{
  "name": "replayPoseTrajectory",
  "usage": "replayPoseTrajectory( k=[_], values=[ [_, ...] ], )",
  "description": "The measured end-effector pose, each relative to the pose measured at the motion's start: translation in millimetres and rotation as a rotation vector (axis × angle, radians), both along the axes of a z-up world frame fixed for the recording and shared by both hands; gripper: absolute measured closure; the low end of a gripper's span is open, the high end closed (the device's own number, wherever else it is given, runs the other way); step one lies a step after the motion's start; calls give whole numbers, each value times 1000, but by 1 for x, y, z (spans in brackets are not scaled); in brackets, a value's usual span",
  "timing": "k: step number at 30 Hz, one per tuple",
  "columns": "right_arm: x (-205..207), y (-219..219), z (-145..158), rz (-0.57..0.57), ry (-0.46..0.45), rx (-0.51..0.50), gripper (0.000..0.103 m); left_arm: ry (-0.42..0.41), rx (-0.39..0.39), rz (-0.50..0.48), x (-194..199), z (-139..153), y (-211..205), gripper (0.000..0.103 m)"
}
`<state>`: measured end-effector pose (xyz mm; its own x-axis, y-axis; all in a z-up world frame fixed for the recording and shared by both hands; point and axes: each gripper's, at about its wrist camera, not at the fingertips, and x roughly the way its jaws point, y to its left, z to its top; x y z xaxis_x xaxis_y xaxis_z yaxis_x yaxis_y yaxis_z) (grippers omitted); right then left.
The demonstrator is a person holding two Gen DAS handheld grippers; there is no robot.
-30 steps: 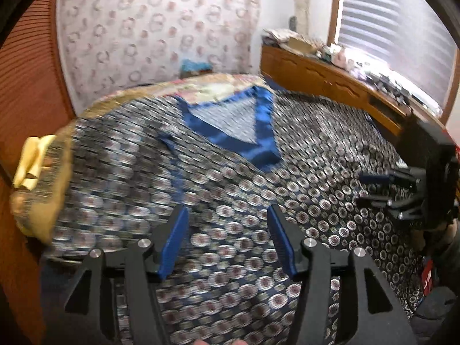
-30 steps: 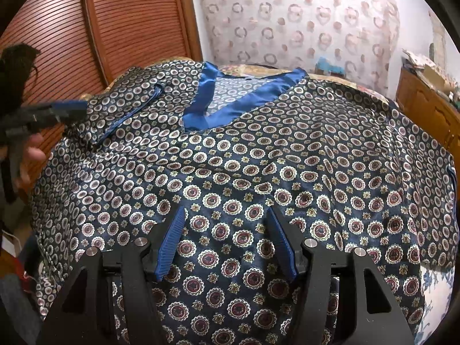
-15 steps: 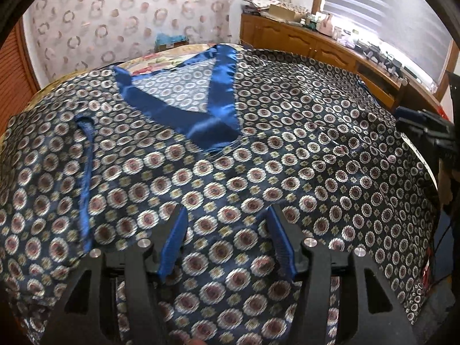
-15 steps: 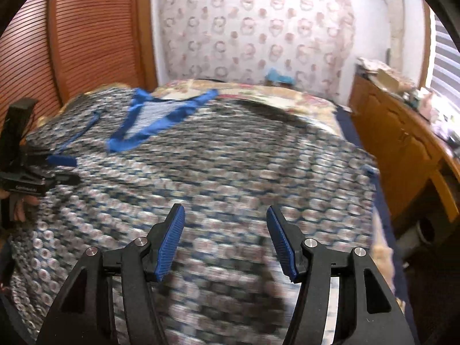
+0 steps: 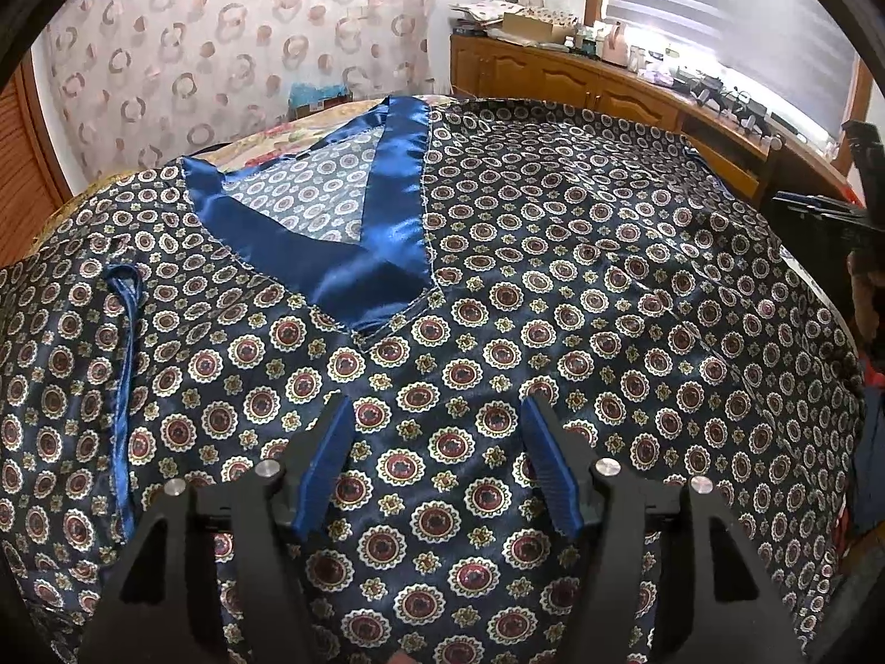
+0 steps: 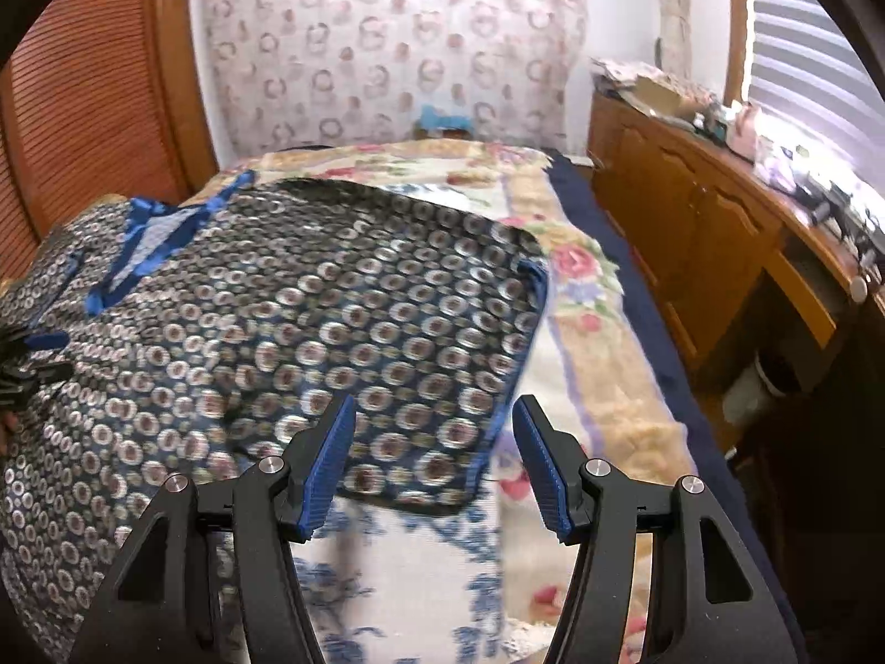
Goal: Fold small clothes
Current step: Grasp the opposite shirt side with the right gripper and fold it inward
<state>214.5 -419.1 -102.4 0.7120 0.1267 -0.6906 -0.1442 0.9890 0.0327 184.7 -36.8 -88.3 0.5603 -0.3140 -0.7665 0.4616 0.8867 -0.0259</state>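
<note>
A floral bedspread covers the bed, and spread flat across it lies the dark patterned satin top, front up, its shiny blue V-neck band toward the curtained wall. The left gripper hangs over the middle of the cloth, jaws opening with nothing pinched between them. The right gripper hovers at the garment's side edge, jaws wide apart, gripping nothing
</note>
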Motion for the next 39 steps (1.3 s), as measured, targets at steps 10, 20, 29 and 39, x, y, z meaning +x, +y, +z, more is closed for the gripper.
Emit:
replayPoseTrajectory(
  k=[10,20,29,39],
  values=[
    [25,-19,-22,9,98,48,42,22,28,-84,0,-5,-18,5],
    [41,-19,-26,65,153,92,47,23,29,-72,-1,-6,-17,3],
    [34,-3,-10,77,45,-31,98,27,29,-68,0,-6,-17,1],
    [30,49,47,174,-141,-5,100,-100,-31,16,-14,16,-6,1]
  ],
)
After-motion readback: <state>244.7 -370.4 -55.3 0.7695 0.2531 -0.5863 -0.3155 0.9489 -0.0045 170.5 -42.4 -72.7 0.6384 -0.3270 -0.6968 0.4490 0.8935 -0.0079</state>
